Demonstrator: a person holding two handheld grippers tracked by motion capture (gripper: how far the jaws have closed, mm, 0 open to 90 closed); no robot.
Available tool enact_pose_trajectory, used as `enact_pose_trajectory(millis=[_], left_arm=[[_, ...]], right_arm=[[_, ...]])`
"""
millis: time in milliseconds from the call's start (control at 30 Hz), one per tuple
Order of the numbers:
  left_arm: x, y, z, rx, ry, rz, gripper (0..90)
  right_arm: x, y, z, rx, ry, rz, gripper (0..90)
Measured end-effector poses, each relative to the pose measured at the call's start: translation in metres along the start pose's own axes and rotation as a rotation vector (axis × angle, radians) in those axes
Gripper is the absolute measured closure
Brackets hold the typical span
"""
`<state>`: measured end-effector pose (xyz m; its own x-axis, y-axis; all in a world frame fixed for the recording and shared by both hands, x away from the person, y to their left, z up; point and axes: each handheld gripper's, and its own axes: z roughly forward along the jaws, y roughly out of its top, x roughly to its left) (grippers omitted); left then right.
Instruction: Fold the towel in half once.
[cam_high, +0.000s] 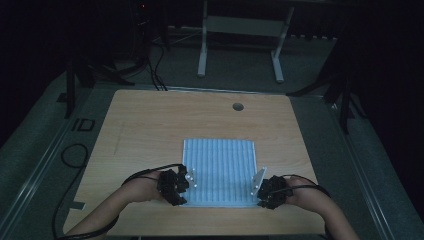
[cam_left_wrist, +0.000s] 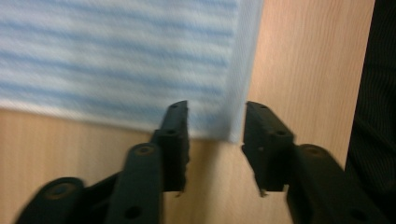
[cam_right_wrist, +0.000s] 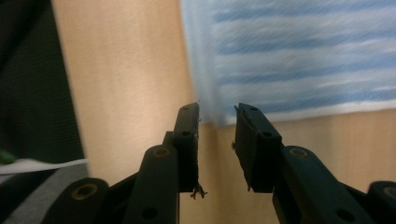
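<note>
Fingers (cam_left_wrist: 175, 126) parted, cloth (cam_high: 220, 170) corners between

1. One marking can be read: the large dark letters "ID" (cam_high: 83, 124) stand on the grey floor at the left of the high view, just beside the table's (cam_high: 150, 120) upper left corner.
2. A dark angular mark (cam_high: 77, 204) lies on the floor at the lower left of that view; it is too cut off to read as a letter.
3. The striped cloth (cam_high: 220, 172) at the lower middle of the high view carries blue lines only, no lettering.
4. The two gripper views are blurred and give nothing readable.
</note>
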<state>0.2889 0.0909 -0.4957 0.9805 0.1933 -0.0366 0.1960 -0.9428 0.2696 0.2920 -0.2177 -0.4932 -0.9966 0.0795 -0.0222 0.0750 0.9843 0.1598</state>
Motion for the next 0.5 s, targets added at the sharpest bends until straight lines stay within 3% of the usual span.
enact_pose_trajectory(millis=[133,233,267,367,400,433,467,500], left_arm=[[0.003,-0.005,-0.002,-0.018,0.024,-0.036,58.1],[0.007,-0.006,-0.004,-0.017,0.047,-0.048,56.3],[0.012,-0.006,-0.006,0.0,0.071,-0.051,56.3],[0.018,-0.006,-0.008,-0.012,0.074,-0.069,55.3],[0.024,-0.007,-0.01,-0.013,0.1,-0.076,52.5],[0.024,-0.007,-0.01,-0.013,0.1,-0.076,51.1],[0.031,-0.007,-0.012,-0.033,0.105,-0.082,49.3],[0.031,-0.007,-0.012,-0.033,0.105,-0.082,49.0]], right_arm=[[0.0,-0.004,-0.003,0.012,0.003,0.023,65.8],[-0.005,-0.005,-0.006,0.011,-0.022,0.029,64.5],[-0.01,-0.006,-0.011,0.001,-0.045,0.034,61.7],[-0.021,-0.005,-0.017,-0.008,-0.067,0.032,59.9],[-0.027,-0.004,-0.019,-0.009,-0.077,0.035,59.8],[-0.027,-0.004,-0.019,-0.009,-0.077,0.035,59.8],[-0.038,-0.003,-0.023,-0.007,-0.09,0.038,58.4],[-0.04,-0.003,-0.024,-0.005,-0.089,0.045,58.3]])
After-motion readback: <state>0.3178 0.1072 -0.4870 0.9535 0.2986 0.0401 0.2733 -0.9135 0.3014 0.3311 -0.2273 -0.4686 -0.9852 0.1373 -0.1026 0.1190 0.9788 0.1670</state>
